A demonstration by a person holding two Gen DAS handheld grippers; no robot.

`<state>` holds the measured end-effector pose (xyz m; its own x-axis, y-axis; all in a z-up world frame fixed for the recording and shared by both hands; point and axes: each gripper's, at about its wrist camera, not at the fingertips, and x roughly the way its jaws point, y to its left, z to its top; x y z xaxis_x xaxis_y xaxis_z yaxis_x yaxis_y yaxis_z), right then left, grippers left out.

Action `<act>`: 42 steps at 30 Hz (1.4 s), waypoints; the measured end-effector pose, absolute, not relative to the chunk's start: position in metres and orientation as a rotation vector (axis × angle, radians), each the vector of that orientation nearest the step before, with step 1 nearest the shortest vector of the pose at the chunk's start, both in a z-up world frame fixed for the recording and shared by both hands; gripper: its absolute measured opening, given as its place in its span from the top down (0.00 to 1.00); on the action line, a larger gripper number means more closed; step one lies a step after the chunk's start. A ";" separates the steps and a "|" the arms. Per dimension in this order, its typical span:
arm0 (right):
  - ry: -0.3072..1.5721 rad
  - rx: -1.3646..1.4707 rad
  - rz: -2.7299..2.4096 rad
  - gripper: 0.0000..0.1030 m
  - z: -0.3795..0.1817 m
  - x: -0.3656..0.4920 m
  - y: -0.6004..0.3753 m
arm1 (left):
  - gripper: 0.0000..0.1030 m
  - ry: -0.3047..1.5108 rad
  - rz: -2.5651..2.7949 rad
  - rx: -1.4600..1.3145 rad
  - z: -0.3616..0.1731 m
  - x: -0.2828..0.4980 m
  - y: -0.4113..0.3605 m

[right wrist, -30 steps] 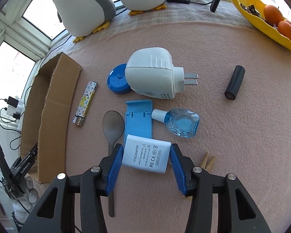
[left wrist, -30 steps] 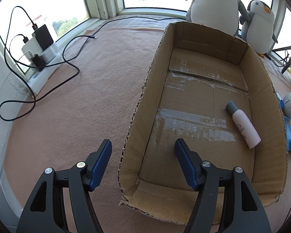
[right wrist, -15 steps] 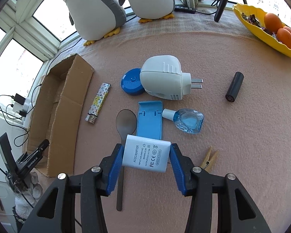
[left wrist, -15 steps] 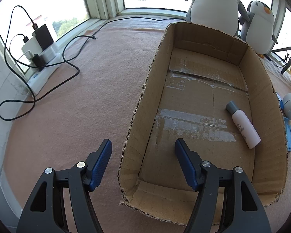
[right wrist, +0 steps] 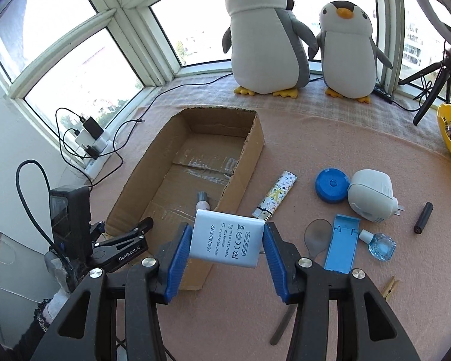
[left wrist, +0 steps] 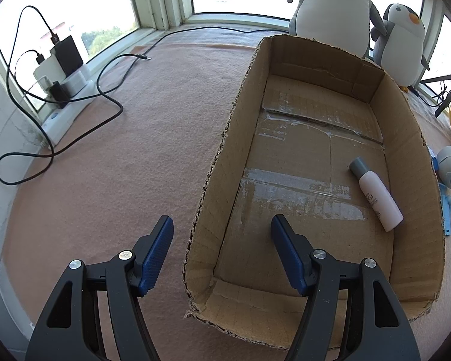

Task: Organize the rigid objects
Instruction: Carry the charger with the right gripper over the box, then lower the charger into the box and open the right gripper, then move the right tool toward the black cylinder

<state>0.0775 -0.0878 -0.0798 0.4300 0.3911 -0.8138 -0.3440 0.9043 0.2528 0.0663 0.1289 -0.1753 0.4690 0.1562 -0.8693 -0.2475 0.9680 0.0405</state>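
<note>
White AC/DC adapter (right wrist: 225, 240) pinched in the right gripper (right wrist: 228, 252), lifted off the pink cloth (right wrist: 330, 316) above the near corner of the cardboard box (right wrist: 243, 177).

Its 2 blue pads press the adapter's short sides (label facing up). Inside the box lies 1 pink bottle (left wrist: 375, 194) with a grey cap. The left gripper (left wrist: 222, 252) straddles the box's near left wall, jaws spread and gripping nothing. On the cloth lie a patterned lighter (right wrist: 276, 195), blue round case (right wrist: 330, 185) and white plug (right wrist: 371, 198).

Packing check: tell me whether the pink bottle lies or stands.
Lying. The pink bottle rests on its side on the cardboard box floor, grey cap toward the far end.
</note>
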 end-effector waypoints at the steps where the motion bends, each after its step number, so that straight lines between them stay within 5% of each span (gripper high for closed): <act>1: 1.024 0.049 0.470 0.57 -0.079 0.079 -0.081 | 0.34 1.054 0.247 -0.098 -0.176 0.066 0.129; 23: 1.045 -0.023 0.560 0.55 -0.106 0.116 0.017 | 0.34 1.045 0.217 -0.127 -0.178 0.064 0.133; 27: 1.037 -0.018 0.551 0.36 -0.105 0.118 0.013 | 0.34 1.046 0.215 -0.127 -0.178 0.065 0.132; 42: 1.009 0.038 0.478 0.32 -0.093 0.119 -0.031 | 0.34 1.046 0.220 -0.111 -0.178 0.064 0.130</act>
